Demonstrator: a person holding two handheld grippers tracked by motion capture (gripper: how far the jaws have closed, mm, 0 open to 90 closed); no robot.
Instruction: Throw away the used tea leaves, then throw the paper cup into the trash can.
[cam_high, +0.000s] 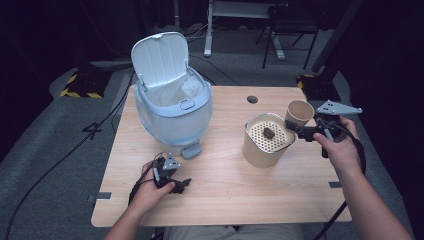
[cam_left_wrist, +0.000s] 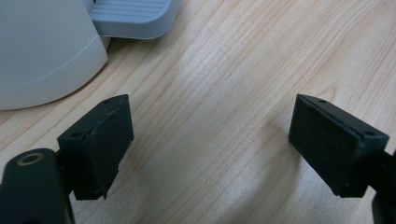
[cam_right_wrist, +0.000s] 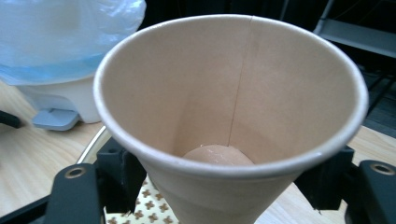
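In the high view, nearest the camera, the person's left hand rests the left tongs (cam_high: 172, 176) on the wooden surface (cam_high: 225, 185), just in front of the pedal of the pale blue bin (cam_high: 172, 107), whose lid stands up and whose liner bag is open. Across the surface, the right tongs (cam_high: 300, 131) hold a paper cup (cam_high: 299, 114) tilted over the far rim of a tan canister (cam_high: 265, 140); a small dark lump lies on the canister's perforated insert.

In the left gripper view, the left tongs (cam_left_wrist: 210, 149) stand wide apart with bare wood between them; the bin's pedal (cam_left_wrist: 133, 16) lies ahead.

In the right gripper view, the right tongs (cam_right_wrist: 229, 186) are clamped on the cup (cam_right_wrist: 229, 93), one jaw at each side. The cup looks empty, so the emptying seems done; discarding the cup in the open bin is probably what remains.
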